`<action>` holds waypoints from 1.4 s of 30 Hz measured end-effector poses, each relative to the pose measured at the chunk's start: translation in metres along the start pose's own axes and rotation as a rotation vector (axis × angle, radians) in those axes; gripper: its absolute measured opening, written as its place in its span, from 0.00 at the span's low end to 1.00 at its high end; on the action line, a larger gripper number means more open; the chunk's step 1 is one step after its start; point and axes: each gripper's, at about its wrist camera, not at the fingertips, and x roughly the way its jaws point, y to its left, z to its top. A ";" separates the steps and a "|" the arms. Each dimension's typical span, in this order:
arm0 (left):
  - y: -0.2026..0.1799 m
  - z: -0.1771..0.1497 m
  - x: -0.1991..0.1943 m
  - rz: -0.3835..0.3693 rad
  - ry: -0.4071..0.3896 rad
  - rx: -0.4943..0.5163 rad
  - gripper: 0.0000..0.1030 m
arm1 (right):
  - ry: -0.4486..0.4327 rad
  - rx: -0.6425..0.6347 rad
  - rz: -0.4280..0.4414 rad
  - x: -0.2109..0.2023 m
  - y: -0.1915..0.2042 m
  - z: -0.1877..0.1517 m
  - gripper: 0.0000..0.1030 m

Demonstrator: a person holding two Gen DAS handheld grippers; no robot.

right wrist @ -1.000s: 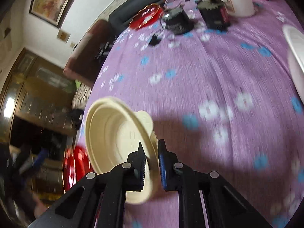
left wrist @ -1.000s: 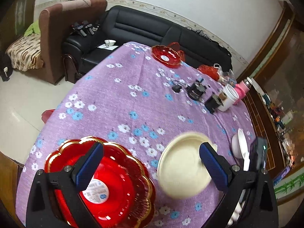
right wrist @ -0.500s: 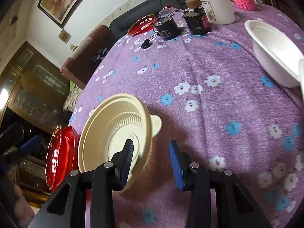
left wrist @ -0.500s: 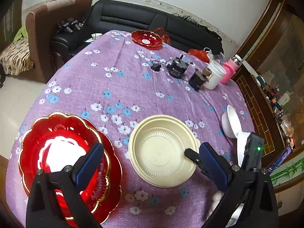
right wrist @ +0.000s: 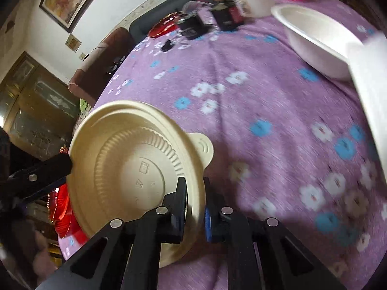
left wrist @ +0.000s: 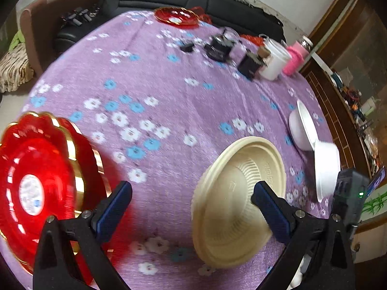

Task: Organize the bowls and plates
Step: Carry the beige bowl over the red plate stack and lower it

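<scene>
A cream plastic bowl (right wrist: pixel 135 159) with a tab handle is tilted up off the purple flowered tablecloth. My right gripper (right wrist: pixel 195 207) is shut on its rim. The bowl shows in the left wrist view (left wrist: pixel 237 193) between the wide-open fingers of my left gripper (left wrist: pixel 191 203), which holds nothing. A red gold-rimmed plate (left wrist: pixel 36 183) lies at the left; its edge shows in the right wrist view (right wrist: pixel 61 207). Two white bowls (left wrist: pixel 304 128) (left wrist: pixel 326 166) sit at the right, one leaning on the other; they appear in the right wrist view (right wrist: pixel 316 38).
A second red plate (left wrist: pixel 177 17) sits at the table's far edge. Black boxes (left wrist: pixel 219 47), a white jar (left wrist: pixel 274 62) and a pink cup (left wrist: pixel 295 58) stand at the far right. A black sofa (left wrist: pixel 193 0) is behind the table.
My right gripper was open half a second ago and has closed on the cream bowl's rim and tipped it up. The left gripper's view has swung to the right over the table.
</scene>
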 end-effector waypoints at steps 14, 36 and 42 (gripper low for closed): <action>-0.028 -0.029 -0.025 0.035 -0.064 0.157 0.54 | -0.082 -0.040 0.028 -0.043 0.014 -0.016 0.13; 0.157 -0.028 -0.117 0.268 -0.202 -0.101 0.56 | 0.011 -0.413 0.056 0.034 0.240 -0.020 0.13; 0.176 -0.021 -0.099 0.260 -0.174 -0.103 0.59 | 0.027 -0.422 -0.025 0.063 0.248 -0.022 0.16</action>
